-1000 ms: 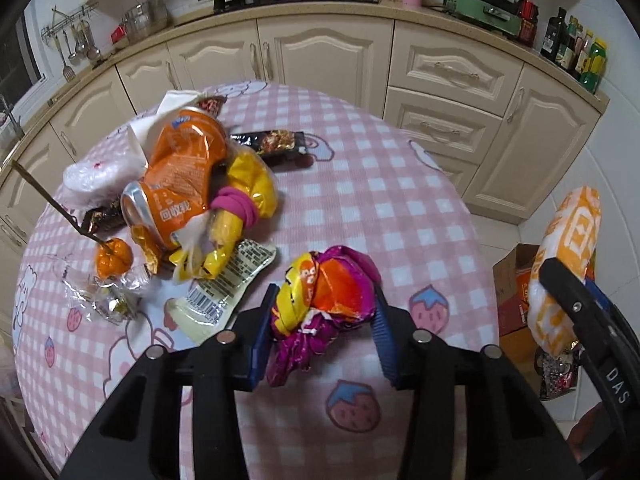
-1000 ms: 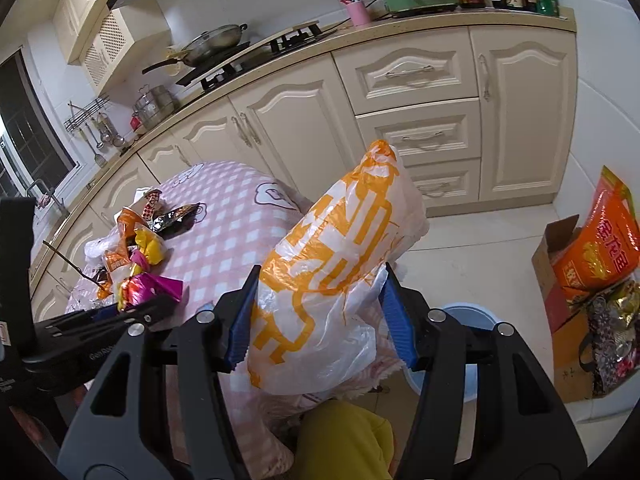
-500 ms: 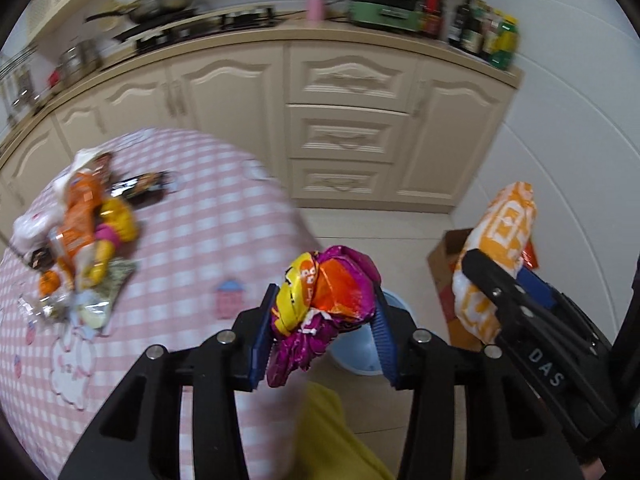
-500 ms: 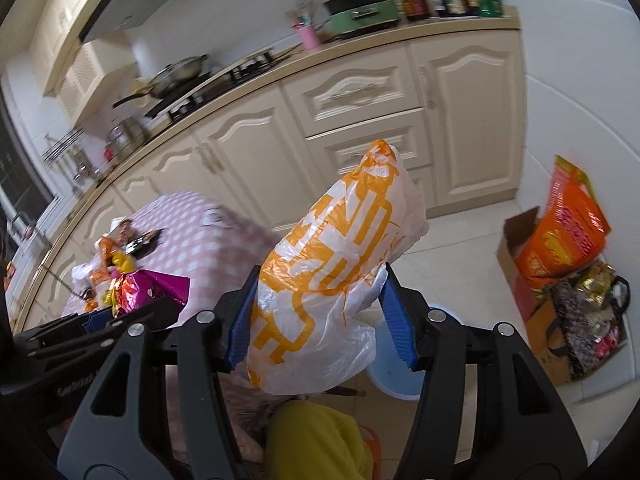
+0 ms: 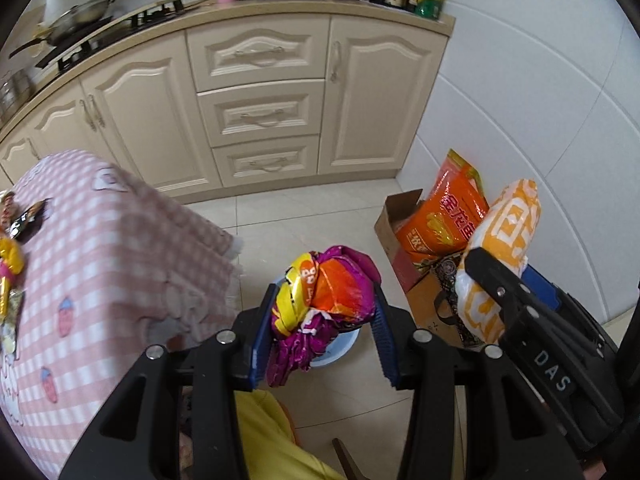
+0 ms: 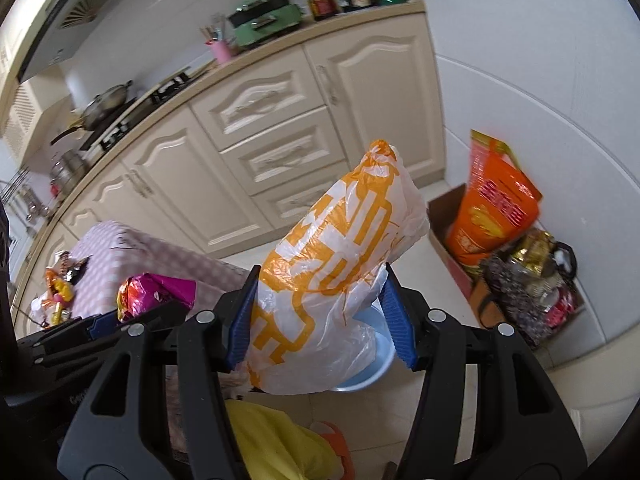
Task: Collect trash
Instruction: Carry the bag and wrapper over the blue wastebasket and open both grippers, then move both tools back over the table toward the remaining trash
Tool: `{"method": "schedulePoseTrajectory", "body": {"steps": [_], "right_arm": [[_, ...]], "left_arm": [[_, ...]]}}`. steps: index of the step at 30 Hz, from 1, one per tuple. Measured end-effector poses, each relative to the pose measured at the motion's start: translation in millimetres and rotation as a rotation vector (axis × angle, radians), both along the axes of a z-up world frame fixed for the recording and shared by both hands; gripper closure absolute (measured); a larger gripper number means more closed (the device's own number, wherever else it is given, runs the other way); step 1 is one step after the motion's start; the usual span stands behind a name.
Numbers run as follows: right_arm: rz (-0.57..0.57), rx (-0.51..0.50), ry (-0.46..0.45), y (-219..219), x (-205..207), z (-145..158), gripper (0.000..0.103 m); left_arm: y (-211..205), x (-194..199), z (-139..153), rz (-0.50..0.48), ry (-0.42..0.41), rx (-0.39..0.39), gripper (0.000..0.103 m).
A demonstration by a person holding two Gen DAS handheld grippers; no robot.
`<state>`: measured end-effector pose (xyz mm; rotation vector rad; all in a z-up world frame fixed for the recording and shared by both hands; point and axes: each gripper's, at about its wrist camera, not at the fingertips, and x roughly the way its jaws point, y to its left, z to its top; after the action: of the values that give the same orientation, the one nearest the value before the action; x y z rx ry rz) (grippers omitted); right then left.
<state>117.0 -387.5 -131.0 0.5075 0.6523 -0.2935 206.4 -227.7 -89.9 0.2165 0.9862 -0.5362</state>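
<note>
My left gripper [image 5: 322,328] is shut on a crumpled purple, orange and yellow snack wrapper [image 5: 326,288] and holds it above a light blue bin [image 5: 340,350] on the floor. My right gripper [image 6: 320,316] is shut on a white and orange plastic bag [image 6: 340,264], also over the bin [image 6: 366,364]. The wrapper shows at the left of the right wrist view [image 6: 154,290], the bag at the right of the left wrist view [image 5: 500,248]. More trash [image 5: 8,264] lies on the pink checked table [image 5: 100,264].
Cream kitchen cabinets [image 5: 260,112] run along the back. A cardboard box [image 5: 404,232] with an orange sack [image 5: 444,216] and a dark patterned bag [image 6: 524,300] stands against the white tiled wall at right. Yellow cloth [image 6: 276,436] is below the grippers.
Both grippers swung right, away from the table and out over the floor, carrying the wrapper and the bag. The blue bin now lies just beneath them.
</note>
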Motion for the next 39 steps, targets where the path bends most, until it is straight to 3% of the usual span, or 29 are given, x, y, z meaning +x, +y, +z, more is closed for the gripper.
{"method": "schedulePoseTrajectory", "body": {"steps": [4,6,7,13,18,20,22,27,39], "right_arm": [[-0.026,0.008,0.033,-11,-5,-10,0.046],[-0.032,0.012,0.047,-14,-4,-14,0.046],[-0.034,0.014,0.053,-15,-3,-16,0.046],[-0.015,0.021,0.09,-11,12,-27,0.046],[0.038,0.01,0.109,3,37,-28,0.043],[0.058,-0.008,0.099,11,45,-23,0.034],[0.038,-0.033,0.109,15,53,-18,0.016],[0.061,0.019,0.099,21,58,-20,0.016],[0.076,-0.003,0.115,43,45,-14,0.016]], "left_arm": [[-15,7,-12,-0.004,0.013,0.008,0.056],[-20,12,-19,0.008,0.007,0.03,0.033],[-21,14,-22,0.016,0.005,0.039,0.032],[-10,30,-33,0.054,0.027,0.061,0.032],[14,37,-26,0.096,0.013,0.053,0.032],[22,37,-21,0.124,-0.015,0.06,0.032],[31,37,-15,0.156,-0.046,0.066,0.032],[47,41,-10,0.177,-0.043,0.057,0.031],[65,28,0,0.2,-0.059,0.031,0.031]]}}
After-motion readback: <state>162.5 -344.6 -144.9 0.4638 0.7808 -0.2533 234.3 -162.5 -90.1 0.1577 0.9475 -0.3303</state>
